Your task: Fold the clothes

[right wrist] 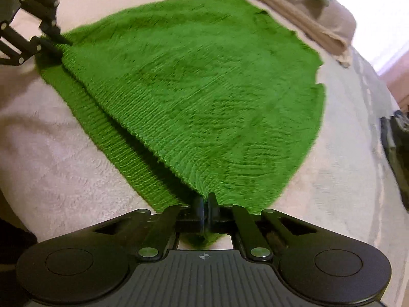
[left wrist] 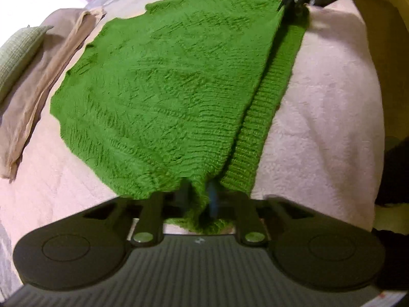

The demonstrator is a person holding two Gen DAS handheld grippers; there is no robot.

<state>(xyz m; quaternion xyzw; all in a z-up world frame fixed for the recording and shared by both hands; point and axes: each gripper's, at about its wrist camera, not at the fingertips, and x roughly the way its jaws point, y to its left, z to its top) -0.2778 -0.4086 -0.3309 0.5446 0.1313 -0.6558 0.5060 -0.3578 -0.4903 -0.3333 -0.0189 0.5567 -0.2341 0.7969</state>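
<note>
A bright green knitted sweater point(left wrist: 163, 94) lies spread on a pale pink bedspread point(left wrist: 327, 107). Its ribbed hem band point(left wrist: 271, 102) runs as a taut strip between my two grippers. My left gripper point(left wrist: 204, 199) is shut on one hem corner, with green knit bunched between its fingers. In the left wrist view my right gripper point(left wrist: 294, 2) pinches the far end of the hem. In the right wrist view the sweater point(right wrist: 204, 89) fans out ahead, and my right gripper point(right wrist: 205, 204) is shut on the near hem corner. My left gripper point(right wrist: 55, 44) holds the far corner there.
Folded beige bedding point(left wrist: 38, 97) and a pale green pillow point(left wrist: 18, 53) lie along the bed's left in the left wrist view. The beige bedding point(right wrist: 314, 20) sits at the upper right in the right wrist view. A dark object point(right wrist: 396, 153) lies at the right edge.
</note>
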